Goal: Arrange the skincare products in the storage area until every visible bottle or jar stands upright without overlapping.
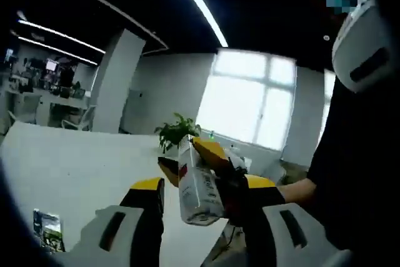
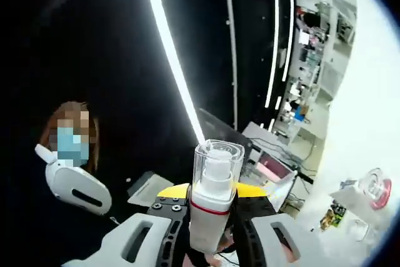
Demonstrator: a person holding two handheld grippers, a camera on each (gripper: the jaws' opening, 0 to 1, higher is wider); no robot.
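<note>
A white skincare bottle (image 1: 198,193) with printed text hangs in the air above the table edge. In the left gripper view it sits between my left gripper's (image 1: 200,207) yellow-tipped jaws, which stand open with a gap on each side. My right gripper (image 1: 189,159) reaches in from the right and clamps the bottle's far end. In the right gripper view the same bottle (image 2: 209,214) shows a clear cap, a white pump and a red ring, and my right gripper (image 2: 212,217) is shut on its body.
A white table (image 1: 69,167) stretches to the left, with a small printed packet (image 1: 49,231) near its front and a green plant (image 1: 178,130) at its far edge. A clear jar with a red lid (image 2: 377,187) stands on a white surface at right. A person's dark torso (image 1: 362,167) is close by.
</note>
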